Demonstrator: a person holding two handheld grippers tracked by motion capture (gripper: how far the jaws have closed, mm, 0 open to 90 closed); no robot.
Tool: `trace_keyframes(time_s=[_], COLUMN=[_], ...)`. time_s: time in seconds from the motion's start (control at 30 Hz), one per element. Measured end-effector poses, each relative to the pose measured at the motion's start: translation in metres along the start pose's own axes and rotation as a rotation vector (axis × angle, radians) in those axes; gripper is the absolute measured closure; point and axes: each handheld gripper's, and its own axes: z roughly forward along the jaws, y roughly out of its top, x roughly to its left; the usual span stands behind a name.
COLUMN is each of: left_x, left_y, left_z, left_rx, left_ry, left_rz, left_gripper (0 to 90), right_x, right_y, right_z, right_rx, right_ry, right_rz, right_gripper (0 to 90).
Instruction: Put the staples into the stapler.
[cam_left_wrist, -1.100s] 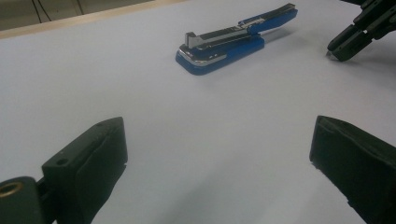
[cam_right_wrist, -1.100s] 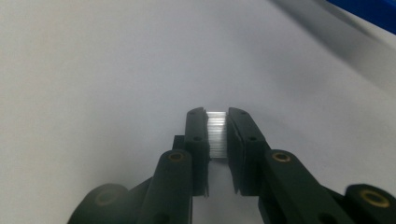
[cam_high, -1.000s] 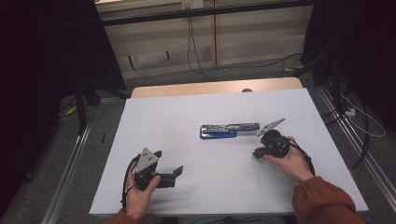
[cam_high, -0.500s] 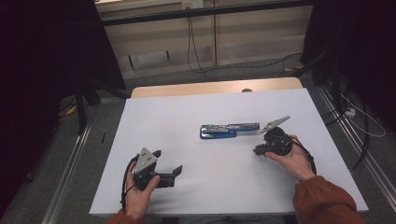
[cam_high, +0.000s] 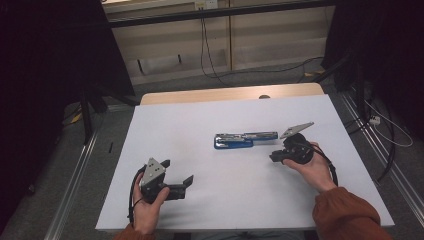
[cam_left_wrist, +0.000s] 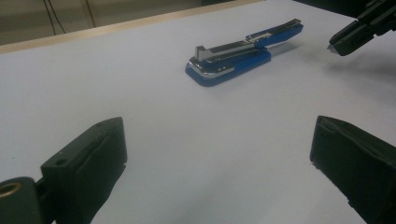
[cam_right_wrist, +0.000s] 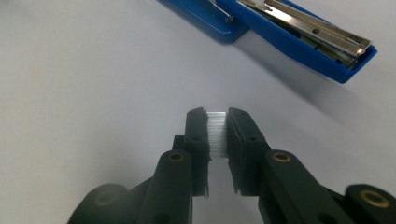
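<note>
Taking the opened blue stapler (cam_high: 246, 140) as the landmark: it lies flat near the middle of the white tabletop (cam_high: 200, 125), swung open, its long axis running left to right across the high view. The left claw (cam_high: 176, 180) sits well apart from the stapler, toward the person's near-left side, resting low in the left hand (cam_high: 145, 205) with its jaws spread wide and nothing between them; they point toward the stapler's blue base end. The right claw (cam_high: 274, 157) is much the nearer of the two, just beside the stapler's right end on the near side. Held in the right hand (cam_high: 312, 167), it aims left and slightly away from the person toward the open magazine. Its jaws are pinched on a strip of staples (cam_right_wrist: 216, 133), which stands upright between the pads (cam_right_wrist: 196, 135). Loading probably turns on lining that strip up with the magazine's long axis, so the right wrist would need to turn it parallel to the channel.
</note>
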Motion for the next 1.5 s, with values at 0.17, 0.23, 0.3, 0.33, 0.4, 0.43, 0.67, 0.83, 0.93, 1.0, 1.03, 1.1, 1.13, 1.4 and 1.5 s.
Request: trace_keyframes(time_s=[0.17,0.23,0.3,0.33,0.4,0.43,0.67,0.83,0.93,1.0,1.03,1.1,1.13,1.4,1.5], left_x=[0.000,0.000,0.000,0.001,0.001,0.001,0.002,0.002,0.003,0.003,0.003,0.003,0.003,0.003,0.003], left_y=[0.000,-0.001,-0.001,-0.001,-0.001,-0.001,-0.001,-0.001,-0.001,-0.001,-0.001,-0.001,-0.001,-0.001,-0.001], left_z=[0.002,0.002,0.002,0.002,0.002,0.002,0.003,0.002,0.002,0.002,0.002,0.002,0.002,0.003,0.004], left_rx=[0.007,0.010,0.013,0.014,0.014,0.014,0.016,0.016,0.015,0.015,0.015,0.011,0.013,0.016,0.014], left_ry=[-0.010,-0.004,0.000,0.002,0.004,0.003,0.006,0.007,0.006,0.005,0.005,0.004,0.005,0.001,-0.001], left_rz=[-0.001,0.000,0.000,-0.001,-0.002,-0.003,-0.008,-0.003,-0.002,-0.002,-0.002,-0.002,-0.002,-0.003,-0.003], left_gripper=[4.0,4.0,4.0,4.0,4.0,4.0,4.0,4.0,4.0,4.0,4.0,4.0,4.0,4.0,4.0], right_x=[0.002,0.003,0.003,0.003,0.003,0.003,0.005,0.005,0.006,0.007,0.007,0.009,0.010,0.012,0.013], right_y=[0.005,0.007,0.009,0.009,0.012,0.012,0.021,0.029,0.033,0.036,0.037,0.041,0.042,0.056,0.059], right_z=[-0.001,-0.002,-0.003,-0.004,-0.004,-0.004,-0.002,0.001,0.003,0.005,0.006,0.007,0.007,0.011,0.010], right_rx=[0.002,-0.004,-0.011,-0.014,-0.028,-0.029,-0.046,-0.058,-0.064,-0.064,-0.067,-0.072,-0.076,-0.093,-0.101], right_ry=[0.032,0.029,0.029,0.031,0.036,0.036,0.037,0.037,0.037,0.037,0.035,0.039,0.040,0.041,0.041], right_rz=[-0.017,-0.026,-0.027,-0.028,-0.034,-0.037,-0.054,-0.063,-0.071,-0.075,-0.082,-0.093,-0.096,-0.124,-0.130], right_gripper=[79.2,79.2,79.2,79.2,79.2,79.2,79.3,79.3,79.2,79.2,79.2,79.2,79.2,79.2,79.3])
